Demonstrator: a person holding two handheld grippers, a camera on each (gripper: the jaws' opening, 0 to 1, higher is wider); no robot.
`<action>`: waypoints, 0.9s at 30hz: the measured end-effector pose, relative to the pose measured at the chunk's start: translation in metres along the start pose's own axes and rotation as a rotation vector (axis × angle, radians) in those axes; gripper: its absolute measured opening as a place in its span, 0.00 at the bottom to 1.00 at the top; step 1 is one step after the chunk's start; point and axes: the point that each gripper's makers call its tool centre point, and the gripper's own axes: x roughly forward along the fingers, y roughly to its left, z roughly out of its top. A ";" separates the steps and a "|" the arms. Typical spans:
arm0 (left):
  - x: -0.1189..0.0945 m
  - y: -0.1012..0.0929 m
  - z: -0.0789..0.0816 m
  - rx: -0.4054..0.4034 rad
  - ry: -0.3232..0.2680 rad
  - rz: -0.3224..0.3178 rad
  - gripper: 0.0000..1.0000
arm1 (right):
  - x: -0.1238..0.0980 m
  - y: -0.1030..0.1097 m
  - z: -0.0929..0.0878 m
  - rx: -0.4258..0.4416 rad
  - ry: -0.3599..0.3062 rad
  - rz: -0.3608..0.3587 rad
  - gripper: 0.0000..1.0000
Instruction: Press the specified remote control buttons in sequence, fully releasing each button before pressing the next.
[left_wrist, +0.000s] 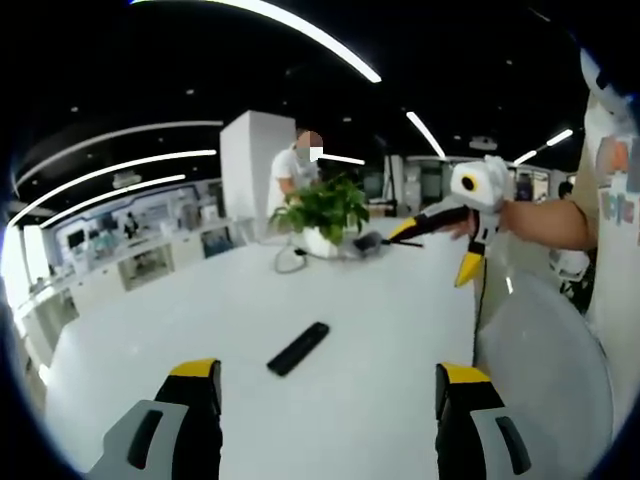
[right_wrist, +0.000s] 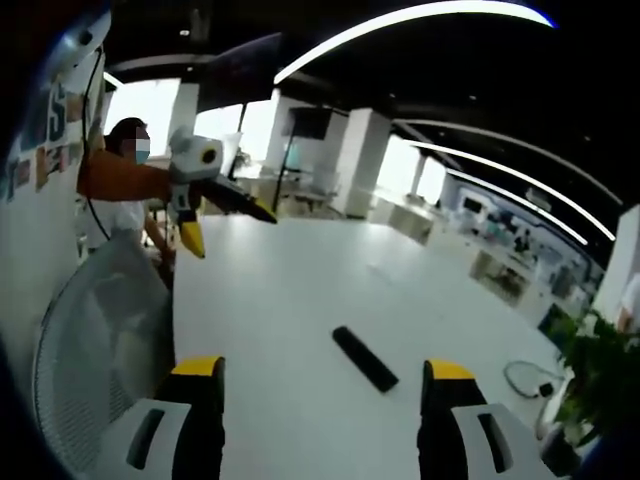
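Remote (left_wrist: 298, 348) lies flat on the white surface (left_wrist: 380, 350), dark and slim, with bare surface all around it. In the left gripper view it sits ahead of my left gripper (left_wrist: 330, 400), between the lines of its two fingers (left_wrist: 195, 400) and apart from both of them. Those fingers are spread wide with nothing between them, yellow at the tips and black below.

In the right gripper view the remote (right_wrist: 365, 358) lies ahead of my right gripper (right_wrist: 320, 395), nearer its right finger than its left, and touches neither. My right fingers (right_wrist: 445, 395) are also spread wide and hold nothing.

In the left gripper view my right gripper (left_wrist: 440, 240) comes in from the right, raised above the surface on my arm (left_wrist: 545, 222), its yellow-tipped fingers apart and empty. In the right gripper view my left gripper (right_wrist: 225, 225) shows at the left in the same way, lifted over the surface with its fingers apart.

A potted plant (left_wrist: 325, 212) stands at the far side of the surface, well apart from the remote, with a cable (left_wrist: 290, 262) looping beside it. A round white fan grille (right_wrist: 100, 350) stands at the near edge of the surface, beside my right gripper. A person (left_wrist: 298, 170) stands behind the plant.
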 end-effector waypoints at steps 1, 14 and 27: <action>0.000 0.001 0.001 0.003 -0.001 0.000 0.91 | 0.000 -0.001 0.001 0.000 0.000 -0.001 0.79; 0.006 0.012 0.009 0.027 -0.010 -0.003 0.91 | 0.006 -0.019 0.010 -0.042 0.023 -0.017 0.78; 0.015 0.025 0.020 0.039 -0.019 -0.006 0.90 | 0.013 -0.036 0.014 -0.044 0.021 -0.020 0.78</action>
